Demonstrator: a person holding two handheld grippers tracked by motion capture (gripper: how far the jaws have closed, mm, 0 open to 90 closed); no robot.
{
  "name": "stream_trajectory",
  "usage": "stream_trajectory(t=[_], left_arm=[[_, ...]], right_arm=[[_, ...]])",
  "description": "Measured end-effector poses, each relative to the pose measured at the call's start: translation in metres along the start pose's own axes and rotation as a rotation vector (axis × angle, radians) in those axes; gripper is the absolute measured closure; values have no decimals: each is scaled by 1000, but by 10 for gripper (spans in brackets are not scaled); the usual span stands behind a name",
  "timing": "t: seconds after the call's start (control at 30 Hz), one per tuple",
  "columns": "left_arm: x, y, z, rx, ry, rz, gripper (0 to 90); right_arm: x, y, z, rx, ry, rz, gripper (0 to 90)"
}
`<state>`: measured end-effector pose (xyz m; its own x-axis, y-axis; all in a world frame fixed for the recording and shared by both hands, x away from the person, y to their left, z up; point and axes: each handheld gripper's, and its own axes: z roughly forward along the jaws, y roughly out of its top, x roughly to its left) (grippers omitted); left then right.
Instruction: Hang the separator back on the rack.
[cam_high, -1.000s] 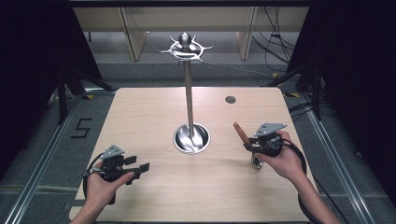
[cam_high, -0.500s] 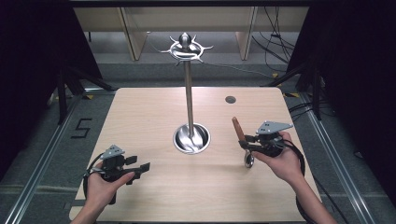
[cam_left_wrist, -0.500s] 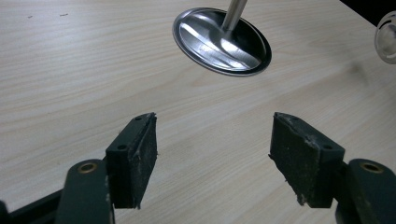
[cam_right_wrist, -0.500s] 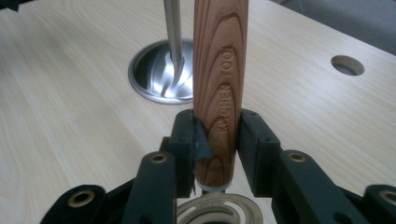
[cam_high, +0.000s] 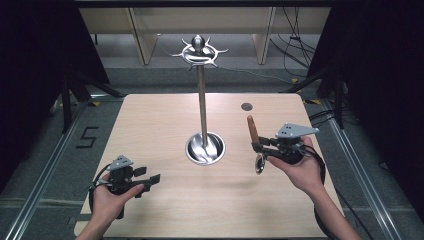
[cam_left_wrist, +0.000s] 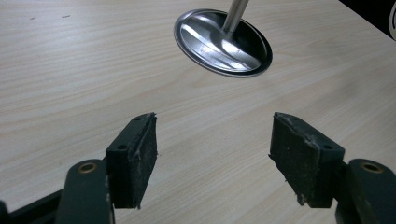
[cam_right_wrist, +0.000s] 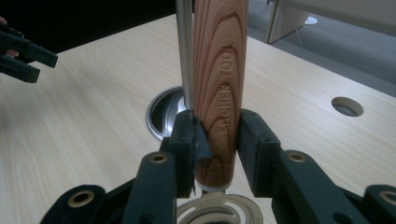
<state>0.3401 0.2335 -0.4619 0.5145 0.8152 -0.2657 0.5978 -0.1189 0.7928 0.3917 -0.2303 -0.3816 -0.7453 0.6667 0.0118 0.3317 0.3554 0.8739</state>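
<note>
Since the left hand-held gripper (cam_high: 150, 179) sits low at the lower left of the high view with its jaws spread and nothing between them, I count it idle; its hand (cam_high: 112, 197) rests near the desk (cam_high: 150, 125), forearm coming in from the bottom edge. In its own view the stand (cam_left_wrist: 223, 41) lies ahead, upper centre.

At mid-frame in the high view the stand's pole rises to a ring of hooks, all bare.

To the right, the right hand-held gripper (cam_high: 259, 146) pinches the utensil (cam_high: 252, 131) on its wooden handle, near the lower end where a metal ring head hangs below. I judge it light and stiff; the smooth round wood could twist in the pads, and the metal end may make it bottom-heavy, so gripping close to that end seems sound. In the right gripper view the handle (cam_right_wrist: 219, 84) stands upright between the pads. The right hand (cam_high: 300, 167) holds it lifted off the desk, wrist level, jaws pointing left toward the stand.
</note>
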Motion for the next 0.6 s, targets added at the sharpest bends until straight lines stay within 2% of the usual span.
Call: stream_trajectory(t=[0.03, 0.17, 0.2, 0.23, 0.27, 0.33, 0.37, 0.4, 0.43, 0.47, 0.53, 0.6], left_arm=[[0, 0, 0, -3, -1, -3, 312], [0, 0, 0, 0, -2, -2, 312], [0, 0, 0, -1, -1, 4, 312], [-1, 0, 0, -1, -2, 5, 312], [-1, 0, 0, -1, -3, 5, 312], [0, 0, -1, -3, -3, 7, 312], [0, 0, -1, -2, -3, 6, 312], [0, 0, 0, -3, -8, 5, 312], [1, 0, -1, -1, -7, 5, 312], [1, 0, 0, -3, -8, 3, 312], [1, 0, 0, -3, -5, 7, 312], [1, 1, 0, -4, -9, 4, 312]], right_arm=[[3, 1, 0, -3, -5, 32, 693], [6, 5, 0, -40, -6, 24, 693], [6, 7, -1, -23, 5, 18, 693], [8, 8, -1, -30, 13, 34, 693], [7, 9, -2, -36, 2, 12, 694], [9, 11, -1, -61, -1, 22, 693], [10, 13, -3, -52, 4, 33, 693], [10, 15, -3, -58, -3, 13, 693], [11, 17, -3, -70, 0, 20, 693], [12, 19, -4, -57, 11, 23, 693], [13, 22, -4, -72, 8, 5, 693], [15, 24, -5, -75, 8, 8, 693]])
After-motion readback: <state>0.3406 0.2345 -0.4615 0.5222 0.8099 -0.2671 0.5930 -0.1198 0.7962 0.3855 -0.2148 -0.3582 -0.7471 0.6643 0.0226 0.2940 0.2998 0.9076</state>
